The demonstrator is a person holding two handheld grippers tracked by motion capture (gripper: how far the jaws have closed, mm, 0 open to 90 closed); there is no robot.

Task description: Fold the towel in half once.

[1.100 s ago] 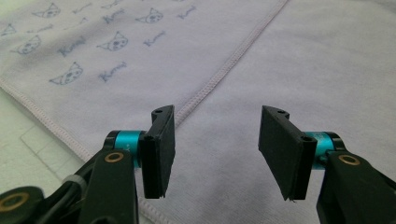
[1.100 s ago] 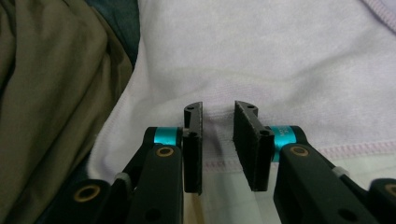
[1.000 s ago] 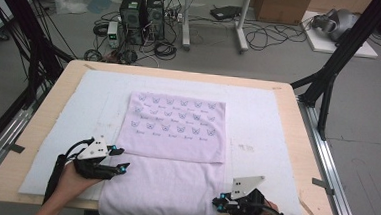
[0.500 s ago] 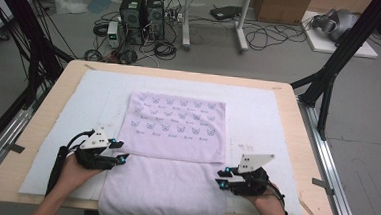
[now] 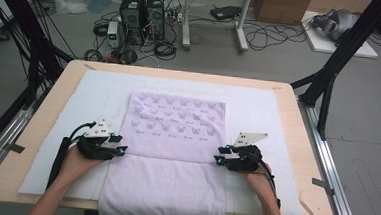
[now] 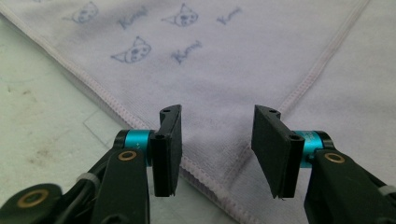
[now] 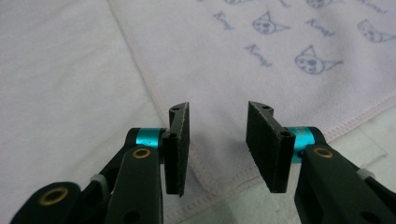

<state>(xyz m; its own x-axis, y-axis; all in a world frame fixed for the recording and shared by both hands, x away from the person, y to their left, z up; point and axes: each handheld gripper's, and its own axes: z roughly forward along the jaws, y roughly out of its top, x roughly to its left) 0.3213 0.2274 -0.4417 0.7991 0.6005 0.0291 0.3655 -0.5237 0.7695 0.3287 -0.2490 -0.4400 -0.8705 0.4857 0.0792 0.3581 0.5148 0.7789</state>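
Lilac towel (image 5: 176, 136) on white mat (image 5: 258, 106); left tool (image 5: 118, 145) closing, right tool (image 5: 220, 155) opening, both spread, nothing pinched.

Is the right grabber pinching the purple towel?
Apart. In the right gripper view, the right gripper has open jaws, and the towel corner lies flat under the gap, unpinched.

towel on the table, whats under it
The lilac towel lies on a white mat covering the wooden table. Its near half is folded over itself; whatever lies beneath the cloth is covered.
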